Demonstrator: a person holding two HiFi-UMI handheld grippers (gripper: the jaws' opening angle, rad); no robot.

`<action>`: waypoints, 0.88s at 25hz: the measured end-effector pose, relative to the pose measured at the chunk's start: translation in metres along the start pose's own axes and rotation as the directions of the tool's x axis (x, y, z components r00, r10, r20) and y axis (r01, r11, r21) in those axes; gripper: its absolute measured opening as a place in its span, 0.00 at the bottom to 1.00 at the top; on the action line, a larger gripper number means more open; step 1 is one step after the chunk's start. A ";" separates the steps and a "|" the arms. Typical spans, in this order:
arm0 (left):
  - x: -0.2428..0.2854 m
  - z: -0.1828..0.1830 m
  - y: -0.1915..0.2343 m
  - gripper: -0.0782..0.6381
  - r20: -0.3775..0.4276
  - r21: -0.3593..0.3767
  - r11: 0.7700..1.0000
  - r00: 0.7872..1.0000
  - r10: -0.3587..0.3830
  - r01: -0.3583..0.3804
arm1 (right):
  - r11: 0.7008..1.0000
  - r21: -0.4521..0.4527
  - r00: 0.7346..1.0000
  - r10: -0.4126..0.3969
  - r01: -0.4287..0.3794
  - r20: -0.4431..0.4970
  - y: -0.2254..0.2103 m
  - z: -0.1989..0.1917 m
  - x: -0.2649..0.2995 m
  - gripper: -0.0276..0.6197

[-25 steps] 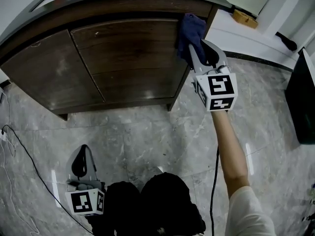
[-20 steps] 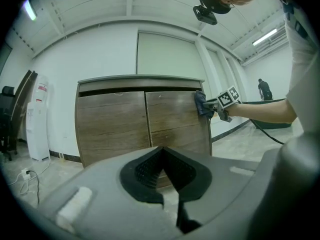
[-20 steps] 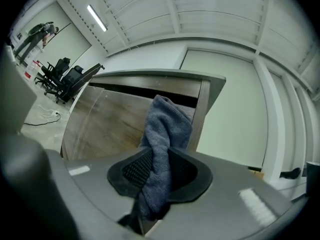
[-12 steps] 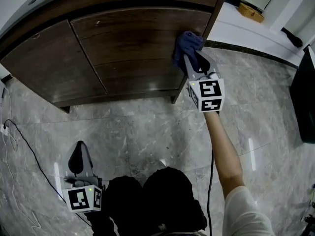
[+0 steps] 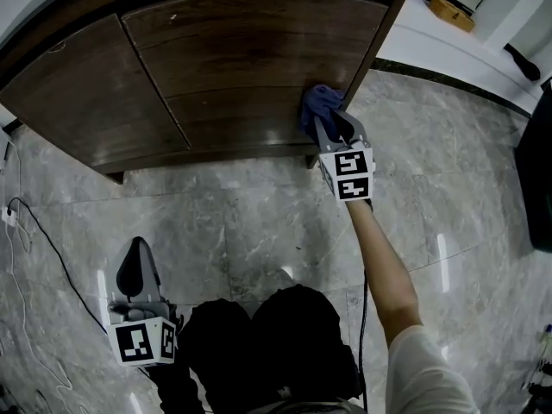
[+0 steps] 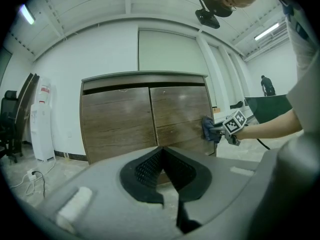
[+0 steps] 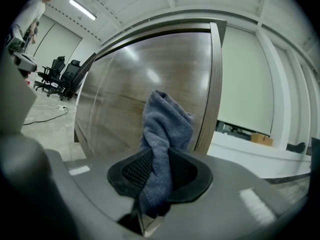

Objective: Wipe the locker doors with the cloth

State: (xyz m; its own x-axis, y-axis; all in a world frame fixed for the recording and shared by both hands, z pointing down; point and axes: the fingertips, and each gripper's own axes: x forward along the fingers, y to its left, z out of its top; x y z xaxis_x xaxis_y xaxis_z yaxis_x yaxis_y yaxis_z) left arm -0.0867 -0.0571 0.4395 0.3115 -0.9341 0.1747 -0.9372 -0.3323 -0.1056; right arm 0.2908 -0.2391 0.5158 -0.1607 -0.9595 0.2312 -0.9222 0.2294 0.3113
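A dark wooden locker with two doors stands ahead; the right door [image 5: 259, 67] [image 6: 180, 111] [image 7: 130, 94] is the nearer one to my right hand. My right gripper [image 5: 330, 123] [image 7: 159, 171] is shut on a blue-grey cloth [image 5: 317, 106] [image 7: 165, 134] [image 6: 207, 129], whose bunched end presses against the lower right corner of that door. The left door [image 5: 78, 102] [image 6: 116, 121] is untouched. My left gripper [image 5: 135, 274] [image 6: 161, 169] hangs low by my left leg, jaws shut with nothing between them, pointing toward the locker.
Grey marble floor [image 5: 259, 222] spreads in front of the locker. A white cable [image 5: 34, 231] trails on the floor at left. A white ledge with a small box [image 5: 453, 11] lies at the right, and a dark object [image 5: 539, 171] stands at the right edge. A water dispenser [image 6: 42, 119] stands left of the locker.
My right gripper has slid the cloth down the right door's right edge, from near the top to near the bottom. The left gripper has stayed put.
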 end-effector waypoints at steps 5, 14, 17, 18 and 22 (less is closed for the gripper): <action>0.001 -0.005 0.001 0.11 -0.014 0.002 1.000 1.000 -0.001 0.001 | 0.999 0.020 0.997 0.033 -0.031 -0.063 0.019 -0.039 0.010 0.18; 0.003 -0.012 0.006 0.11 -0.032 0.005 1.000 0.999 0.009 -0.008 | 0.996 0.012 0.984 0.088 -0.088 -0.156 0.049 -0.102 0.027 0.18; 0.003 -0.014 0.006 0.11 -0.038 0.005 1.000 0.999 0.006 -0.006 | 0.995 0.013 0.977 0.100 -0.100 -0.189 0.058 -0.117 0.031 0.18; 0.003 -0.014 0.006 0.11 -0.039 0.004 1.000 0.999 0.006 -0.005 | 0.995 0.012 0.976 0.098 -0.098 -0.195 0.060 -0.119 0.032 0.18; 0.001 -0.014 0.008 0.11 -0.037 0.001 1.000 0.999 0.006 -0.006 | 0.996 0.010 0.976 0.093 -0.093 -0.198 0.062 -0.111 0.031 0.18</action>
State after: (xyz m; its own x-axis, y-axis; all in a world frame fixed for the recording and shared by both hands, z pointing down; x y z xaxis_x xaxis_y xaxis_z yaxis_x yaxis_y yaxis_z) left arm -0.0957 -0.0592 0.4528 0.3002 -0.9304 0.2104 -0.9388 -0.3273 -0.1077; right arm 0.2672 -0.2365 0.6443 -0.1730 -0.8824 0.4375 -0.9068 0.3161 0.2790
